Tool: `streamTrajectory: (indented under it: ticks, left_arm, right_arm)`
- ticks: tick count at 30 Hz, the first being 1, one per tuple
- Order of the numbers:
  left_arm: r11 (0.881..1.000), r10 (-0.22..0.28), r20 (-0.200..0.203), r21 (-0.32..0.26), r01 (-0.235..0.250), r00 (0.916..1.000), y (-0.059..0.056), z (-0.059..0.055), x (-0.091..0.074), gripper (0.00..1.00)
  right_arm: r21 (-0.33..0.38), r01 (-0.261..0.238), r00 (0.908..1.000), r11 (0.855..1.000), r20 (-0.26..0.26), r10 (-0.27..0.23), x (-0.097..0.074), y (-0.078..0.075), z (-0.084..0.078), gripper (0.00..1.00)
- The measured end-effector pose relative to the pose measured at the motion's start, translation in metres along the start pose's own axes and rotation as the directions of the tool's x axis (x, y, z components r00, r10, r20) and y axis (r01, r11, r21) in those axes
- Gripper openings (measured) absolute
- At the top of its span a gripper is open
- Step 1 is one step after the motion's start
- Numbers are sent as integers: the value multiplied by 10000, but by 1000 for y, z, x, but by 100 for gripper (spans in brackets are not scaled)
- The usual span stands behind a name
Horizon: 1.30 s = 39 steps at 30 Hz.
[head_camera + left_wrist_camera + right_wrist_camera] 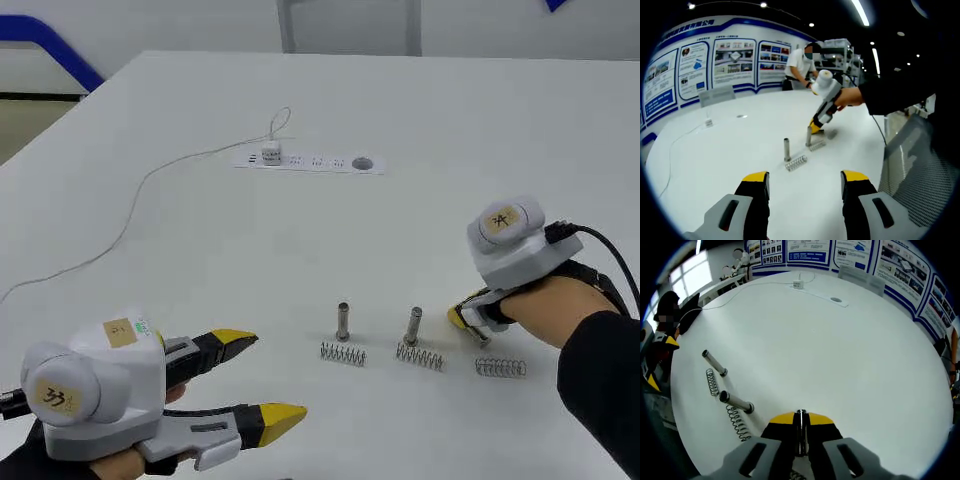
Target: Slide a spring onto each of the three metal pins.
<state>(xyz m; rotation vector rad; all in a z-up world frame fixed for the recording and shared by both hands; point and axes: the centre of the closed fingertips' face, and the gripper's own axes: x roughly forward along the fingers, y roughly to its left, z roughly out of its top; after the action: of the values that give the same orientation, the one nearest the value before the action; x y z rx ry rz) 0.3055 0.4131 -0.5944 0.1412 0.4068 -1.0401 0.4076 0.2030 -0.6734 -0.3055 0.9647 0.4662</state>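
Now: white table (pixel 420 120) | poster wall (pixel 715 60) | left claw (pixel 272 375) spread | right claw (pixel 800 416) pinching pin (pixel 800 440)

**Bright, even light; fisheye edges**

Ceiling strip lights (pixel 860 12) glare in the left gripper view. The white counter (pixel 400 110) is evenly lit, and a metal pin (pixel 343 321) casts barely any shadow. Both gripper views bend strongly toward their edges.
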Motion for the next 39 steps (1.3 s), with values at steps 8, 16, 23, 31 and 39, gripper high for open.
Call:
streamTrajectory:
  ticks: [8, 16, 23, 31, 39]
  left_arm:
    - [10000, -4, -6, 23, 4, 10000, 0, 0, 0, 59]
    - [9999, -75, -10, 90, 75, 10000, -2, 1, 1, 58]
    - [9999, -97, -8, 106, 97, 10000, -3, 1, 2, 58]
    - [9998, -118, -39, 127, 119, 9999, -3, 0, 2, 58]
    - [9999, -111, -54, 105, 112, 9999, -3, -1, 3, 58]
  right_arm:
    - [265, 129, 9987, 9996, 500, -142, -7, -4, 5, 8]
    - [585, 78, 9937, 9983, 1113, -142, -33, -4, 10, 9]
    - [628, 191, 9854, 9978, 1675, -294, -50, 0, 11, 9]
    - [861, 190, 9825, 9961, 1831, -346, -54, -2, 4, 9]
    - [859, 215, 9821, 9961, 1849, -371, -60, 3, -4, 9]
